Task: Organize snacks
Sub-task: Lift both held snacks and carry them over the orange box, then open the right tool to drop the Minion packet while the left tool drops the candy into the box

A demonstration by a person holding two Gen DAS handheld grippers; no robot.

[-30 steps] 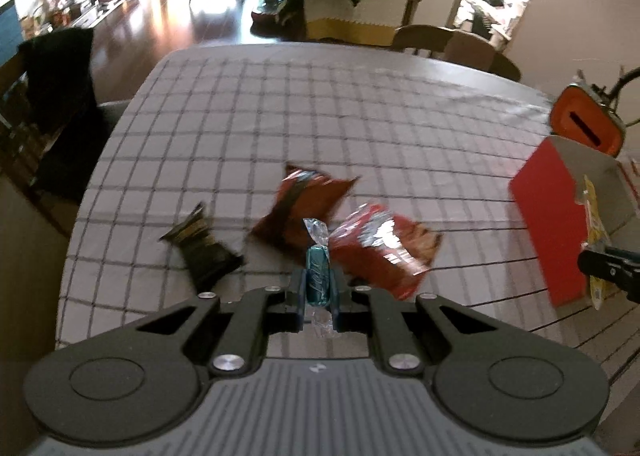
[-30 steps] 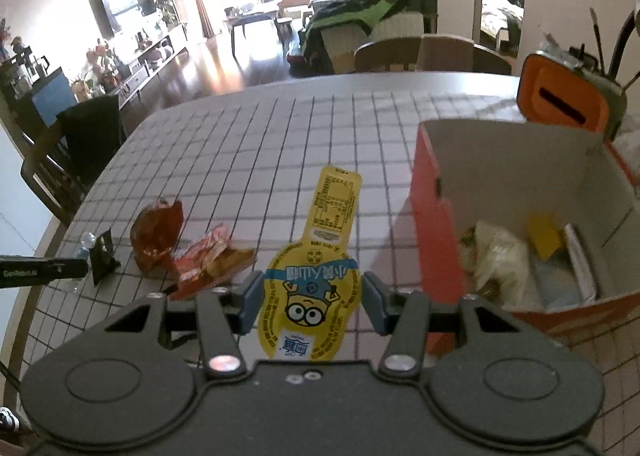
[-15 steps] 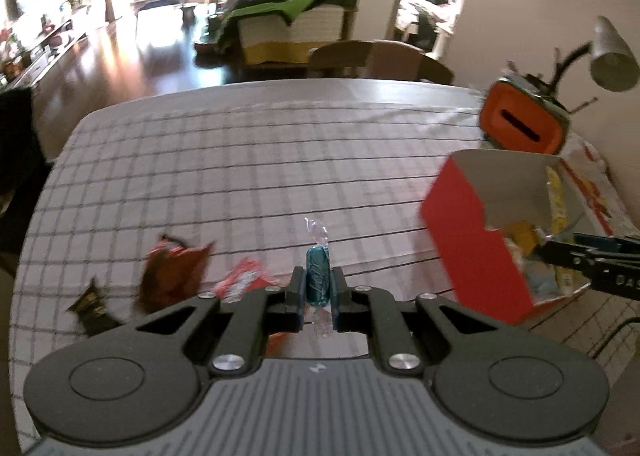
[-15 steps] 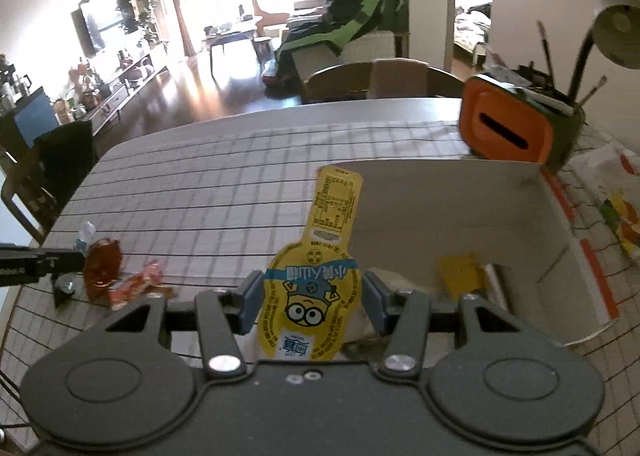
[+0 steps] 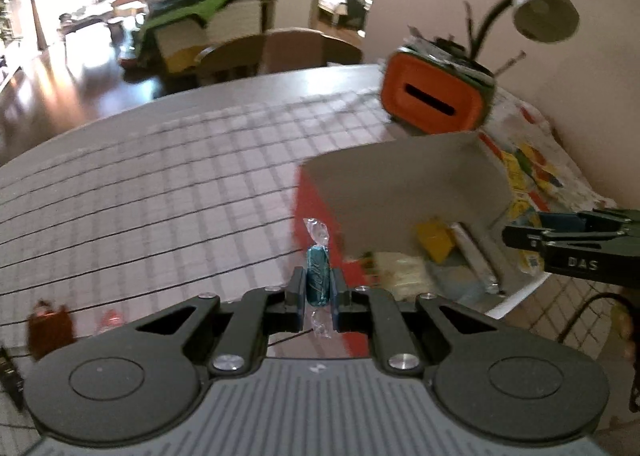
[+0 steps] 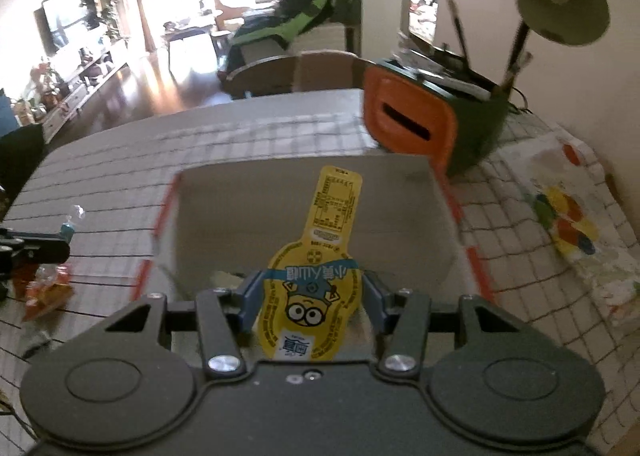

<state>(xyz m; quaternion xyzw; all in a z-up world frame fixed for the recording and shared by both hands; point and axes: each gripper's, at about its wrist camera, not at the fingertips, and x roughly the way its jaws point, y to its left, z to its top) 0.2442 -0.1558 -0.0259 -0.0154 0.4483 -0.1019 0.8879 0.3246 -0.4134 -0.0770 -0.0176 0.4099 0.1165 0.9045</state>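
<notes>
My left gripper [image 5: 317, 288] is shut on a teal wrapped candy [image 5: 317, 280] and holds it at the near left corner of the red cardboard box [image 5: 400, 180]. My right gripper [image 6: 310, 296] is shut on a yellow cartoon snack pouch [image 6: 316, 276] and holds it over the open box [image 6: 304, 192]. The box holds several snacks, among them a yellow packet [image 5: 434, 240] and a pale bag [image 5: 400, 272]. The right gripper shows at the right in the left wrist view [image 5: 576, 244]. The left gripper shows at the left in the right wrist view [image 6: 32, 248].
Red snack bags [image 6: 44, 288] lie on the checked tablecloth left of the box; they also show in the left wrist view [image 5: 50, 326]. An orange and green holder [image 6: 424, 124] with brushes and a desk lamp [image 6: 560, 12] stand behind the box. A printed cloth [image 6: 568, 216] lies to the right.
Both grippers have moved right towards the box with their snacks. The right gripper now hangs over the box opening, and the left gripper has reached the box's left corner.
</notes>
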